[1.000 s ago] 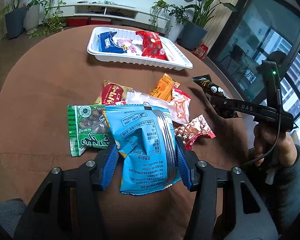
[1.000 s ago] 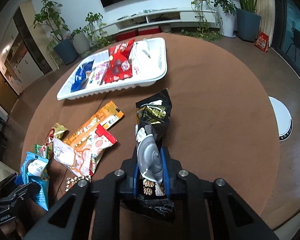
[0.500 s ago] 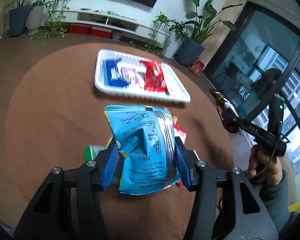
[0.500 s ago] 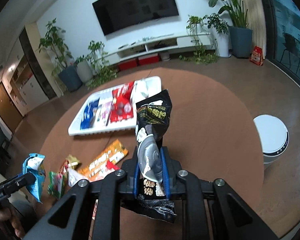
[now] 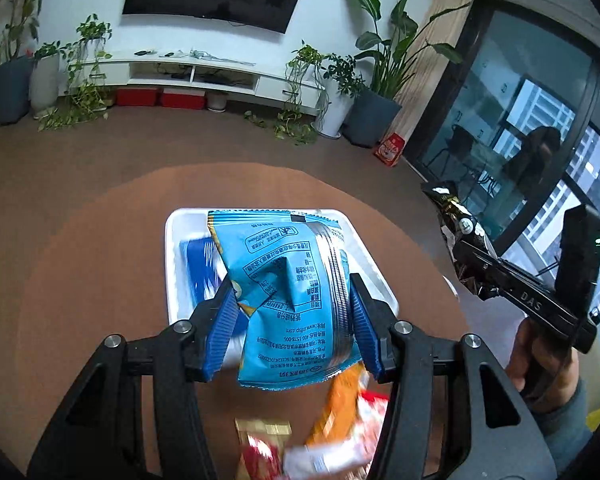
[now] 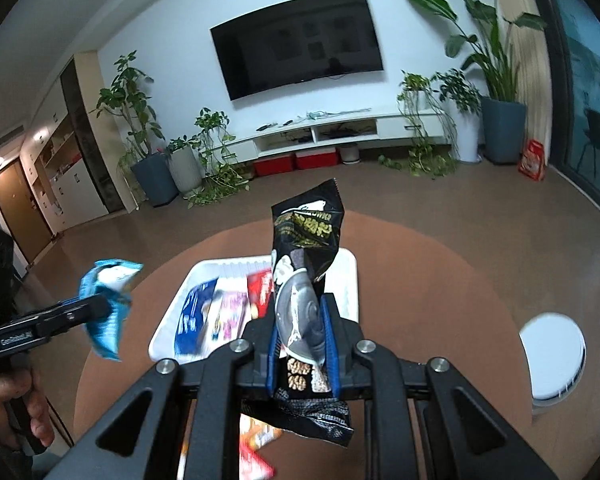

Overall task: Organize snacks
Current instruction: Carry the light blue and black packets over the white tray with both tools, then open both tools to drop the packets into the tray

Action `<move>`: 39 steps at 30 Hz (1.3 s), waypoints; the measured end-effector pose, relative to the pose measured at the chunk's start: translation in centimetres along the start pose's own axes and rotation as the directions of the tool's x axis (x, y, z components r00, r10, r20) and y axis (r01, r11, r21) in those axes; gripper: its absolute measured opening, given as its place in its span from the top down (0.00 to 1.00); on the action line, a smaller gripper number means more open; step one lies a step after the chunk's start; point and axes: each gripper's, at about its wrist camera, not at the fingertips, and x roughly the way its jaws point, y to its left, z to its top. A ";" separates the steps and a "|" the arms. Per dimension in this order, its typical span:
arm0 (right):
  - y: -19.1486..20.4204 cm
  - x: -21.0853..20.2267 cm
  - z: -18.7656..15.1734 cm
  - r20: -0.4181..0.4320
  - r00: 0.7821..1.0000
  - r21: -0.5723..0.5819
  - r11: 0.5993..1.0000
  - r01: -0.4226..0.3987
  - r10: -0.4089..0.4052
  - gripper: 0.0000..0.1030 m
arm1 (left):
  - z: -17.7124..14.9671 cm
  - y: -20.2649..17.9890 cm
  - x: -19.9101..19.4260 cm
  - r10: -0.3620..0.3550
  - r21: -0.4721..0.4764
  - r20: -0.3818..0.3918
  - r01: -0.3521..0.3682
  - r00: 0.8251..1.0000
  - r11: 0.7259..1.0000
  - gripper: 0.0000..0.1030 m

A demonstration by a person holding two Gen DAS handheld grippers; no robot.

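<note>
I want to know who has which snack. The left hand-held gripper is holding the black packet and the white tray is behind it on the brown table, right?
Not quite. The left hand-held gripper holds the light blue packet, as the left wrist view shows. The black packet is in the right hand-held gripper. The white tray is indeed behind it on the brown table.

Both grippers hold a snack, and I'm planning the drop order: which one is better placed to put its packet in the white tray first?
Probably left. The left gripper holds the blue packet directly before the white tray.
</note>
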 end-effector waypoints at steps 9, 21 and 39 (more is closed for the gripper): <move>1.5 8.9 0.8 -0.078 0.997 -0.070 0.998 0.007 -0.012 0.80 | 2.6 2.4 8.9 0.006 -0.001 -0.053 -0.006 0.999 1.000 0.51; 2.0 13.8 -2.4 -0.189 0.980 -0.098 0.994 0.047 -0.065 0.80 | 0.8 4.2 14.6 0.058 0.014 -0.123 -0.056 0.991 0.998 0.51; 2.5 12.1 -2.6 -0.140 0.987 -0.167 0.984 0.053 -0.077 0.36 | 1.4 3.7 17.0 0.072 0.028 -0.098 -0.069 0.993 0.997 0.23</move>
